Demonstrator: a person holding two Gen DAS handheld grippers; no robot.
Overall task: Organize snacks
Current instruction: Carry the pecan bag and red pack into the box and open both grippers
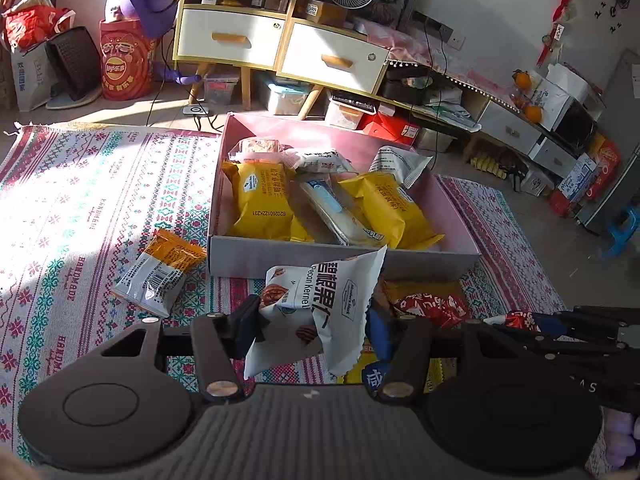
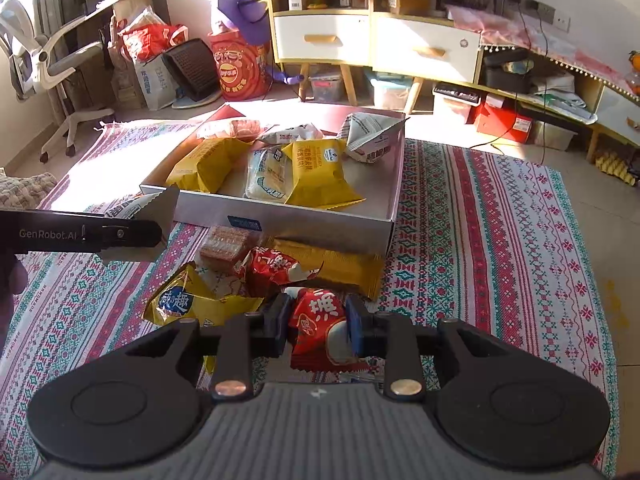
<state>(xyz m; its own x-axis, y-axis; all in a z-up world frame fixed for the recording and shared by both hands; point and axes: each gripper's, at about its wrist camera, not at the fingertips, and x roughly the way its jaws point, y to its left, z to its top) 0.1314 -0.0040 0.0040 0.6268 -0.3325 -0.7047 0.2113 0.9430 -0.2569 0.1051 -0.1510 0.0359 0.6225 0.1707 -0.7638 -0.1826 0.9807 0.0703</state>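
Left wrist view: the left gripper (image 1: 312, 322), angled downward, pinches a white pecan kernel packet (image 1: 316, 308) just before the open snack box (image 1: 344, 254). Right wrist view: the right gripper (image 2: 318, 326), also angled downward, pinches a red snack packet (image 2: 320, 334) over the patterned rug (image 2: 500, 240), near the box's front wall.

the open box (image 1: 280, 248) on the rug (image 1: 80, 208) is packed along its near and middle floor with yellow packets (image 1: 260, 200) and a pale one between them, leaving bare floor only in the far corners and along the right wall. between the box's near wall and the grippers a heap of loose snacks (image 2: 256, 272) crowds the rug, and one orange-and-white packet (image 1: 160, 276) lies just left of the box. the rug well left and right of the box lies flat and open.
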